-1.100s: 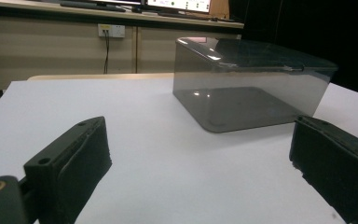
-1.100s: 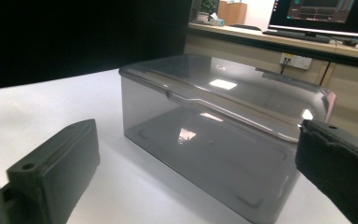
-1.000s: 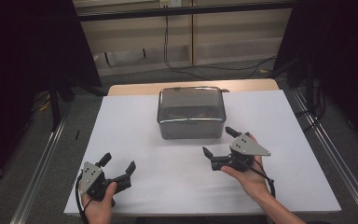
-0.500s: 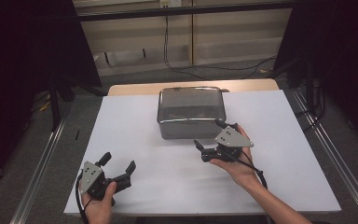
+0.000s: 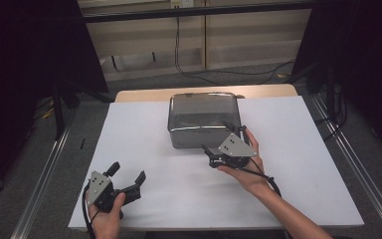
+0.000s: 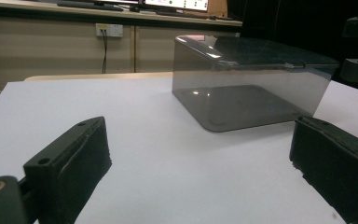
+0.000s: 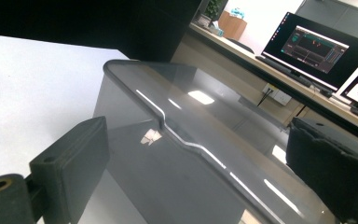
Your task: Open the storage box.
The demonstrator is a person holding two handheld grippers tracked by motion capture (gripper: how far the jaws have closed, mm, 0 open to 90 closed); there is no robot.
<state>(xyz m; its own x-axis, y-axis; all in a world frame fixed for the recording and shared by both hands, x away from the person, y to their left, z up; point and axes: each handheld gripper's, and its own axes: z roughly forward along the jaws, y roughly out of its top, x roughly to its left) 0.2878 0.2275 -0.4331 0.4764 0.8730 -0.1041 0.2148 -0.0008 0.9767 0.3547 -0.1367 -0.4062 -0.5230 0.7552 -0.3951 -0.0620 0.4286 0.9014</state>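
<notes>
Left gripper sits low near the table's front-left corner, jaws wide and released, nothing between them; the box sits mid-table toward the back, lid up, long axis roughly left-right; right gripper is at its front-right corner, jaws easing in a bit but not pressing it.

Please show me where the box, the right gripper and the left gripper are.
box (image 5: 203, 110): high view, on its lid.
right gripper (image 5: 222, 141): high view, between its fingertips.
left gripper (image 5: 127, 173): high view, between its fingertips.
</notes>
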